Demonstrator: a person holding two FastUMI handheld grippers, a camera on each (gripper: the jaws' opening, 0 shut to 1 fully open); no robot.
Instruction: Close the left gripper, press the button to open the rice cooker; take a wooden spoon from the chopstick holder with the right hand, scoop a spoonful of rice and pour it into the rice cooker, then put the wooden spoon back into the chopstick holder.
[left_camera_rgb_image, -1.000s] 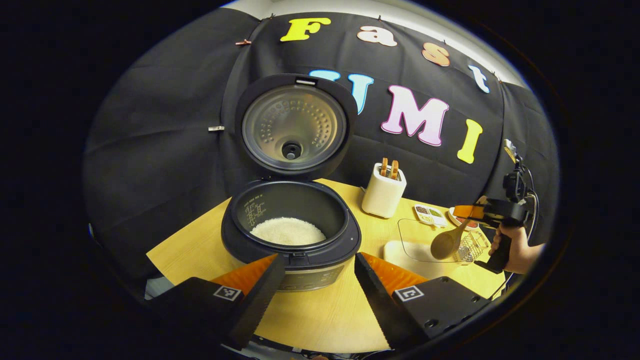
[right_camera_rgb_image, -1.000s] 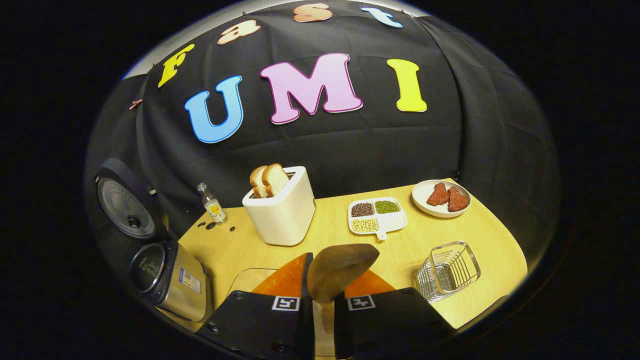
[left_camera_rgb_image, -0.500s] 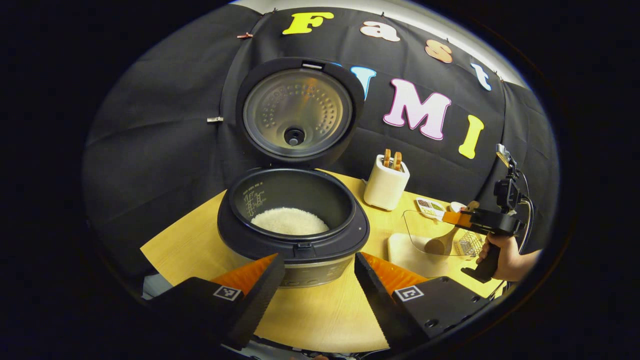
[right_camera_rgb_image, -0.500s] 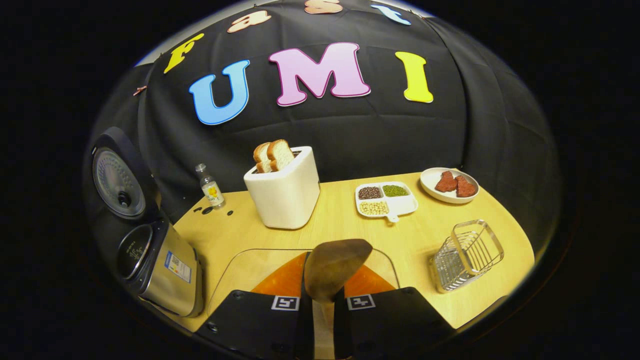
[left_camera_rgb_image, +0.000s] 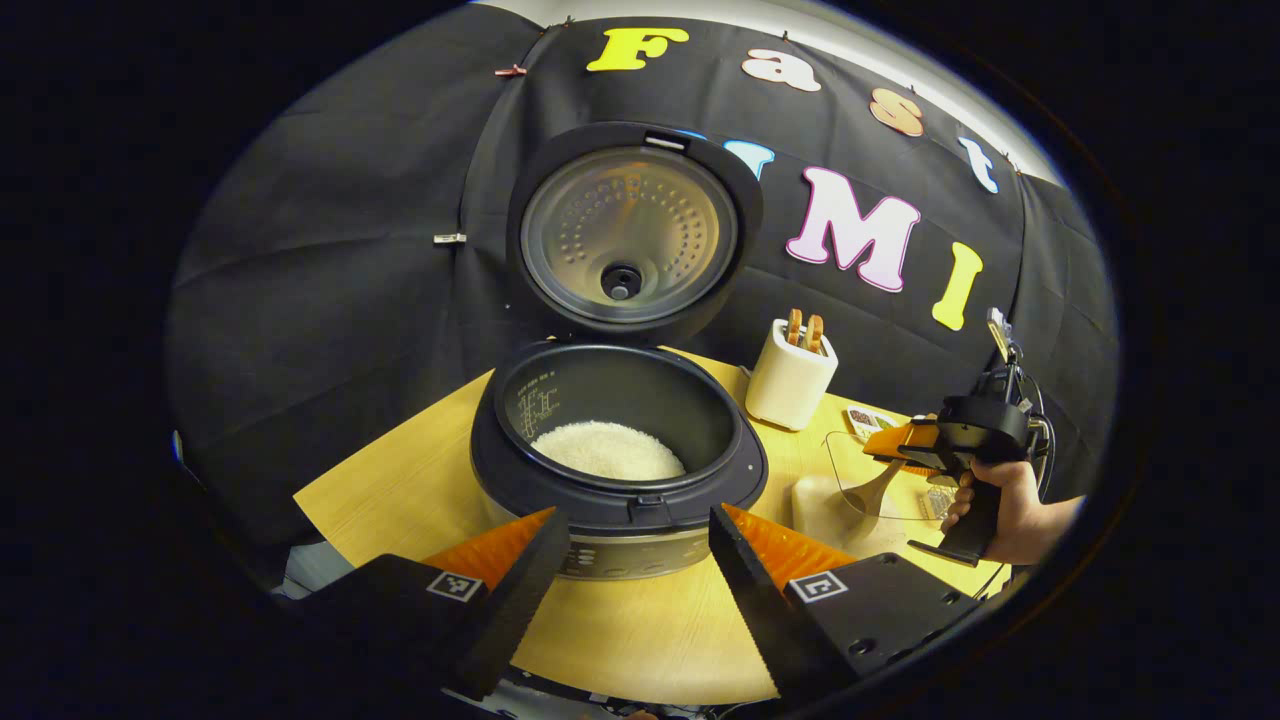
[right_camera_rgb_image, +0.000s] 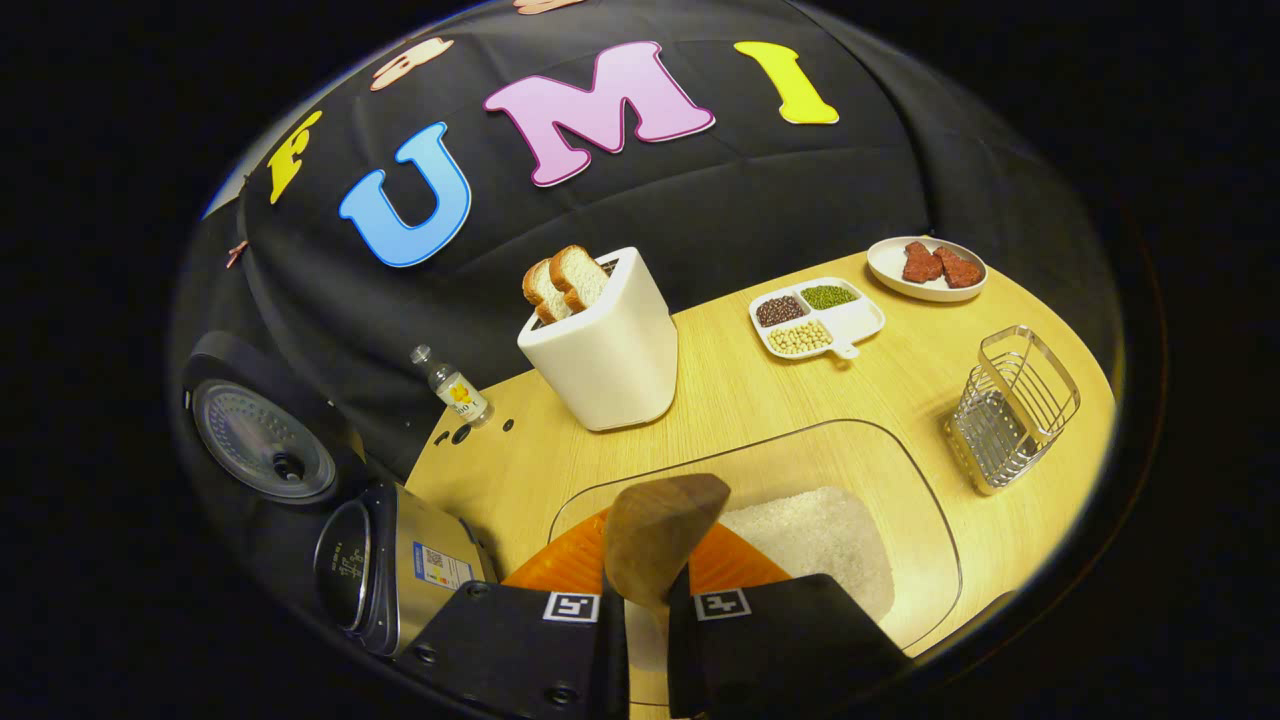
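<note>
Spoon (right_camera_rgb_image: 655, 530) clamped in right gripper (right_camera_rgb_image: 648, 600) just dipped toward rice (right_camera_rgb_image: 815, 545) at 3 o'clock, scoop's next; left gripper (left_camera_rgb_image: 635, 560) wide.

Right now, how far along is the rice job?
Done: the rice cooker stands open, lid up. In hand: the right tongs are shut on the wooden spoon, its bowl over the rice in the clear container. Left: scoop, pour into the cooker, return the spoon to the wire holder.
</note>
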